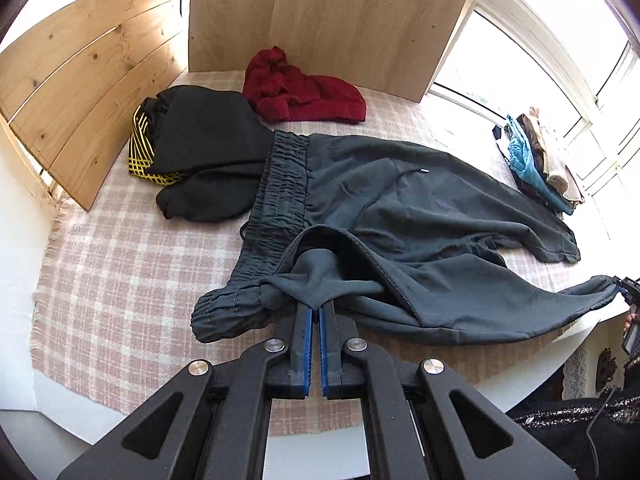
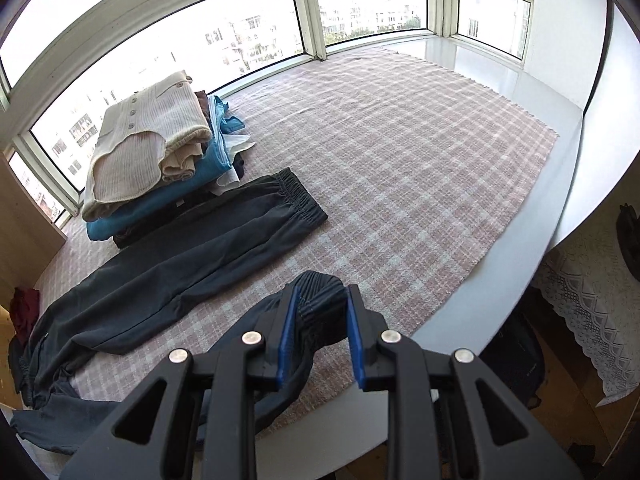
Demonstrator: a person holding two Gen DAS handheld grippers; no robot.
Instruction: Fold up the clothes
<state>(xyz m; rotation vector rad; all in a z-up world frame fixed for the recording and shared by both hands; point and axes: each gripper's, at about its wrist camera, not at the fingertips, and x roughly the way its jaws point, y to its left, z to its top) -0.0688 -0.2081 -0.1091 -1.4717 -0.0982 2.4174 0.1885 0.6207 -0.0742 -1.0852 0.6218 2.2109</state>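
Observation:
Dark grey jogger trousers [image 1: 400, 204] lie spread across the checked cloth, waistband to the left, legs running right. My left gripper [image 1: 316, 307] is shut on a fold of the trousers near the waistband and a pulled-out pocket. In the right wrist view the trousers [image 2: 168, 276] stretch from lower left to a cuffed leg end at mid-frame. My right gripper [image 2: 322, 292] is closed on the other leg's ribbed cuff [image 2: 316, 304], its jaws held apart by the bunched fabric. The right gripper also shows in the left wrist view [image 1: 624, 290] at the far right, holding that cuff.
A black garment [image 1: 208, 160] with a yellow-patterned piece and a red knit garment [image 1: 304, 88] lie at the back by wooden boards [image 1: 80, 92]. A folded stack [image 2: 156, 156] stands by the window. The checked cloth [image 2: 420, 160] covers a round white table [image 2: 560, 184].

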